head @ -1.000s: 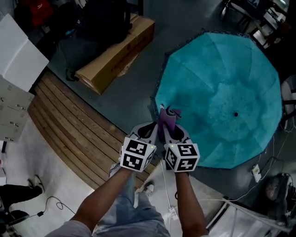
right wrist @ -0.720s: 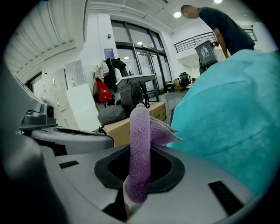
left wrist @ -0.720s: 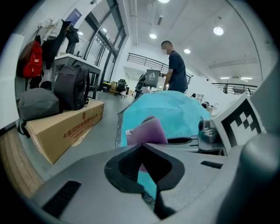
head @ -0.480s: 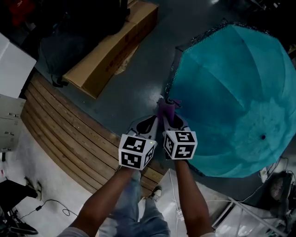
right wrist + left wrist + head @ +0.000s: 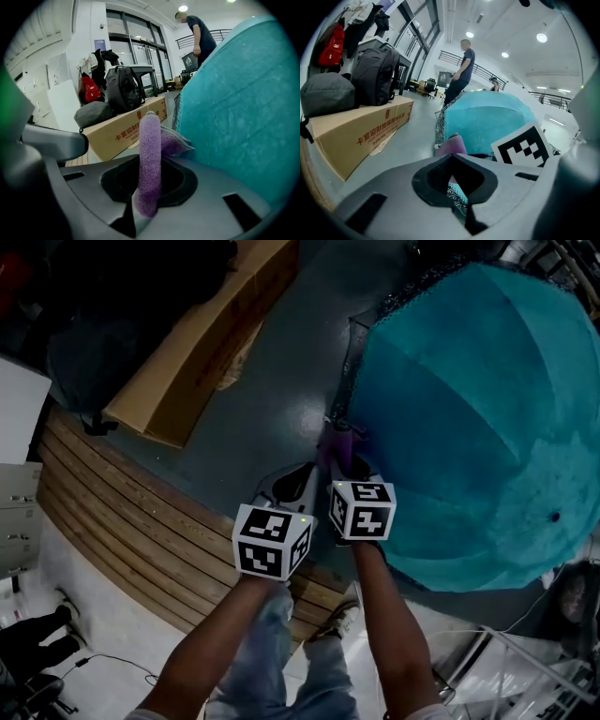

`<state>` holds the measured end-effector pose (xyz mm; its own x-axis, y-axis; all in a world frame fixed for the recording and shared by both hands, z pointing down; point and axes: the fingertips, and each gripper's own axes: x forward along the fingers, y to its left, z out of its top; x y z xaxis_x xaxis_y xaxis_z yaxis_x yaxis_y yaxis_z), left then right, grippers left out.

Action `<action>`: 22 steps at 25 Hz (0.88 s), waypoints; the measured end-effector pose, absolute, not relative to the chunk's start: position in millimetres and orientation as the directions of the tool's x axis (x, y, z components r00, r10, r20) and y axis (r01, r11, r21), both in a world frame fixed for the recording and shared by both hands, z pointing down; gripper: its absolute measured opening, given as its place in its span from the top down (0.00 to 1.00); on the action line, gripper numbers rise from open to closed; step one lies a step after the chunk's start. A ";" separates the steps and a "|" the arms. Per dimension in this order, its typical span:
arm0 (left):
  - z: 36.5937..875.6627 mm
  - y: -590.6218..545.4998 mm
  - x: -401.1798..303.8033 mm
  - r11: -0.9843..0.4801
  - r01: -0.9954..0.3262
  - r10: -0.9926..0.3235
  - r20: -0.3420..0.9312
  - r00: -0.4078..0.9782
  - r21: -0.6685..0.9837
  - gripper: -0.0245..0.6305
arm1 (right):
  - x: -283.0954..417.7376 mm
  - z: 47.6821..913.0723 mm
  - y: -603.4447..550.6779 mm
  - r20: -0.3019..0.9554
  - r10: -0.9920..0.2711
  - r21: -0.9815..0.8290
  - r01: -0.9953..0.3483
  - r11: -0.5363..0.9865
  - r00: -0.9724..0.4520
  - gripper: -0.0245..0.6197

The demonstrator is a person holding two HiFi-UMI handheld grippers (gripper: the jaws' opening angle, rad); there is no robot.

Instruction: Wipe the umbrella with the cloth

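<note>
The open teal umbrella (image 5: 469,409) lies on the floor at the right, its lace-trimmed edge (image 5: 349,381) facing me. My right gripper (image 5: 339,463) is shut on a purple cloth (image 5: 336,442). The cloth stands up between the jaws right at the umbrella's near edge. In the right gripper view the cloth (image 5: 150,140) rises from the right gripper (image 5: 149,161), with the umbrella canopy (image 5: 234,108) close on the right. My left gripper (image 5: 307,479) sits beside it, jaws together. In the left gripper view the left gripper (image 5: 451,157) shows cloth (image 5: 452,144) and the lace edge beyond it.
A long cardboard box (image 5: 202,343) lies on the floor at the left, with backpacks (image 5: 375,72) on it. A curved wooden slat platform (image 5: 131,512) is under my feet. A person (image 5: 459,70) stands beyond the umbrella. Cables and a metal rack (image 5: 506,662) sit at the lower right.
Both grippers, still side by side with the cloth, have drifted up toward the umbrella's near edge. The view has swung, so the umbrella fills more of the right side.
</note>
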<state>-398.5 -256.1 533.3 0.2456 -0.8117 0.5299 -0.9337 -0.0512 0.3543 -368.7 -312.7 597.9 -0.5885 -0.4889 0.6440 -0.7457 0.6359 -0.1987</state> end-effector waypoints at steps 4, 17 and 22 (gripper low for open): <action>530.7 -256.6 -384.5 -0.071 -0.942 -0.813 0.529 0.245 0.327 0.96 | -354.1 582.4 -315.7 0.629 -0.504 -0.225 -0.759 0.610 -0.592 0.85; 492.0 -248.4 -323.1 -0.106 -0.949 -0.824 0.509 0.251 0.296 0.96 | -273.7 506.1 -306.2 0.544 -0.569 -0.283 -0.773 0.568 -0.617 0.85; 468.4 -252.6 -283.8 -0.147 -0.946 -0.832 0.481 0.275 0.287 0.96 | -235.4 476.7 -304.4 0.510 -0.600 -0.282 -0.779 0.560 -0.616 0.85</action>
<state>-283.8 -252.6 468.4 0.2753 -0.8323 0.4811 -0.9465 -0.1470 0.2873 -235.4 -304.4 476.7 -0.6163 -0.5999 0.5102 -0.7789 0.5601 -0.2822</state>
